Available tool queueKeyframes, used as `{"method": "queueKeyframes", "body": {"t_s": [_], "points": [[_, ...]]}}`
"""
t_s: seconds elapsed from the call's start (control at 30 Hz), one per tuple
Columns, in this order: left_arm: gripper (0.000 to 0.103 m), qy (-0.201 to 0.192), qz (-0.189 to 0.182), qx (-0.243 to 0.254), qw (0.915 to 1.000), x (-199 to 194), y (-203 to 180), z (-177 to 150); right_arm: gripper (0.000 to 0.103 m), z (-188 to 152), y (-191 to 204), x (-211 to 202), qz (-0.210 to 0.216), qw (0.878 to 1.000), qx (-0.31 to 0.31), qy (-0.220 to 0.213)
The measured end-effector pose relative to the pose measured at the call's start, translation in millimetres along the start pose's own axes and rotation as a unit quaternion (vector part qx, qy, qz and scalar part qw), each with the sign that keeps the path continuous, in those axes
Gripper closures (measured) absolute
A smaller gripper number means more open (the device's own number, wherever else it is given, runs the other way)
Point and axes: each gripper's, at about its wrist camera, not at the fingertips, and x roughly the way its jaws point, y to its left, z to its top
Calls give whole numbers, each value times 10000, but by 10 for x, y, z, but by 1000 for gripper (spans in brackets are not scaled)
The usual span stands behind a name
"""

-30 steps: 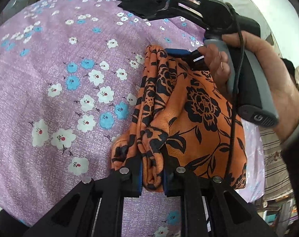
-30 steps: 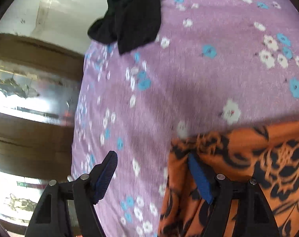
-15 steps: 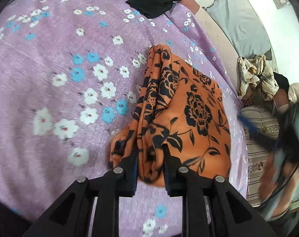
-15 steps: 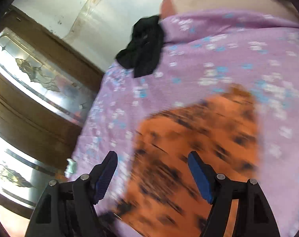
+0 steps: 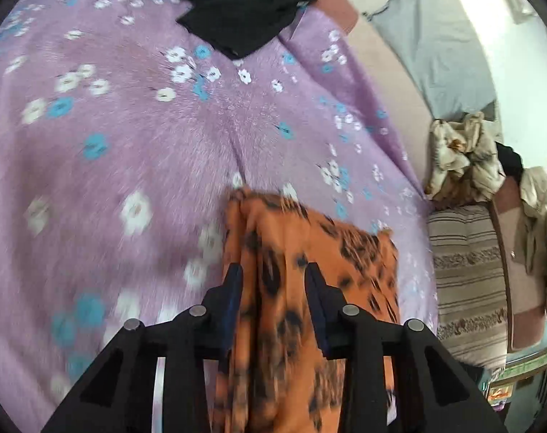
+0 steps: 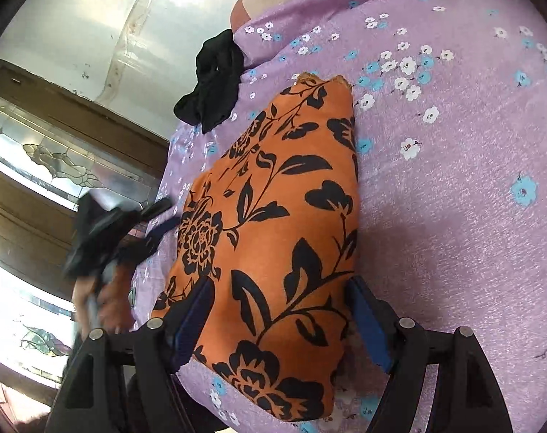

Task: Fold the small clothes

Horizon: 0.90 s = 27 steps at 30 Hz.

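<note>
I count 2 garments on the purple floral bedspread (image 6: 454, 166): 1 folded orange cloth with black flowers (image 6: 273, 223) lying flat near the bed's edge, and 1 crumpled black garment (image 6: 212, 86) well apart at the far end. My left gripper (image 5: 273, 288) is opening, its jaws straddling the orange cloth's bunched edge with the pads no longer pressing it. My right gripper (image 6: 280, 310) stands released, wide over the cloth's near end. Beyond the bed are 1 grey pillow (image 5: 443, 47) and a striped cushion (image 5: 464, 281).
</note>
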Motion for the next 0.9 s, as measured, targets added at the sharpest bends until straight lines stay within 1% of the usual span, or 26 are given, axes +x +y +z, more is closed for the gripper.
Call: {"method": "queueKeyframes", "body": {"t_s": [0.03,0.1,0.17,0.23,0.3,0.37,0.4,0.43,0.47,0.5,0.53,0.6,0.67,0.7,0.77,0.8,0.87,0.9], "points": [[75,-4,45,-19,10000,70,-5,74,25,-9,-30,15,29,10000,48,22],[75,-19,119,64,9999,141,-65,146,25,-33,-103,37,48,9999,115,105],[87,-66,293,149,9994,220,-90,205,25,-50,-159,87,48,9997,145,189],[92,-321,536,396,9973,218,-120,247,25,-60,-195,90,123,9996,186,177],[93,-593,1050,807,9894,218,-196,235,25,-54,-194,87,136,9996,153,182],[93,-880,1588,1126,9769,150,-230,191,25,-43,-186,94,113,9997,112,211],[93,-959,1627,1116,9756,98,-220,185,25,-33,-190,98,111,9996,115,218],[92,-958,1497,1022,9788,28,-196,176,25,-23,-187,92,99,9996,131,213],[90,-898,1234,910,9841,-55,-176,154,25,-10,-179,90,81,9997,142,190],[81,-879,1042,852,9870,-167,-171,96,25,6,-169,68,80,9998,148,131],[72,-894,989,859,9873,-254,-185,33,25,19,-169,39,102,9998,154,81],[67,-848,643,959,9897,-459,-262,-199,25,29,-165,-27,162,9997,202,-16],[57,-704,230,1134,9908,-585,-342,-491,24,37,-169,-63,208,9995,246,-63],[47,-648,180,1193,9906,-623,-360,-611,24,42,-166,-65,219,9993,289,-60],[45,-540,165,1154,9917,-629,-342,-852,24,42,-161,-55,345,9987,382,-25],[45,-394,147,1054,9935,-584,-297,-968,24,38,-153,-35,422,9981,439,9],[45,-257,163,868,9958,-491,-201,-1126,22,15,-130,6,313,9984,472,78],[50,-228,317,881,9953,-449,-168,-1185,22,-6,-97,77,212,9987,401,242]]}}
